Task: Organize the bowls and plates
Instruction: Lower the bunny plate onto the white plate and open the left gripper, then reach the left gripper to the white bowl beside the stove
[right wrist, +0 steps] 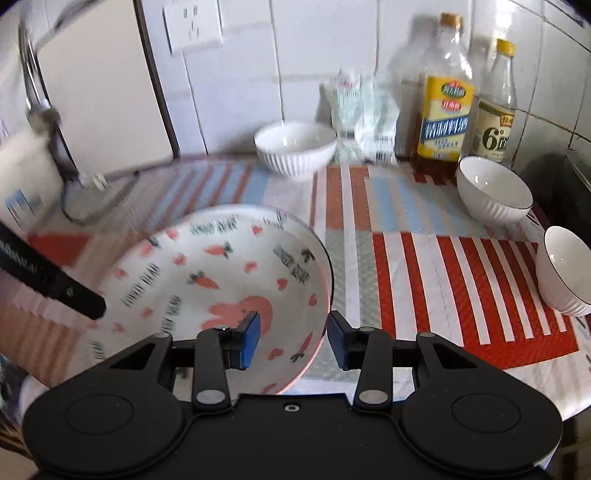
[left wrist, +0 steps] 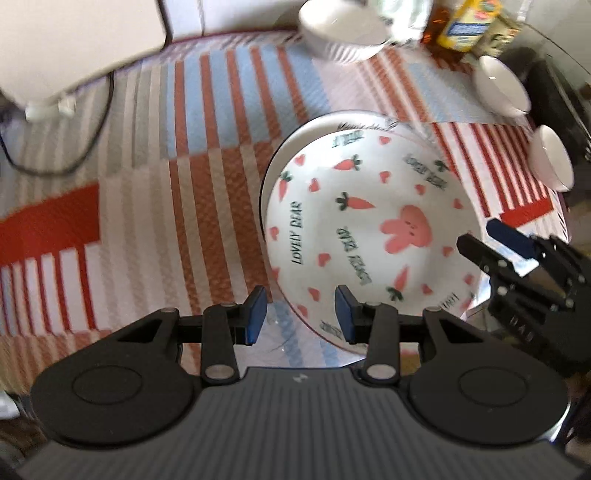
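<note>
A white plate point(left wrist: 369, 229) point(right wrist: 214, 280) printed with carrots, hearts and a pink rabbit lies on top of a second plate rim point(left wrist: 295, 142) on the striped mat. My left gripper point(left wrist: 300, 315) straddles the plate's near-left rim, and its blue pads stand apart from the rim. At the opposite rim my right gripper point(right wrist: 293, 339) point(left wrist: 491, 240) has one pad over the plate and one outside it, with gaps on both sides. Three ribbed white bowls stand apart: one at the back point(right wrist: 295, 147) point(left wrist: 340, 33), two at the right point(right wrist: 495, 192) point(right wrist: 565, 273).
Two sauce bottles point(right wrist: 445, 103) point(right wrist: 496, 110) and a plastic bag point(right wrist: 362, 118) stand against the tiled wall. A white appliance point(left wrist: 74, 44) with a dark cable point(left wrist: 92, 122) sits at the left. The striped mat point(right wrist: 424, 280) lies bare between the plates and the right bowls.
</note>
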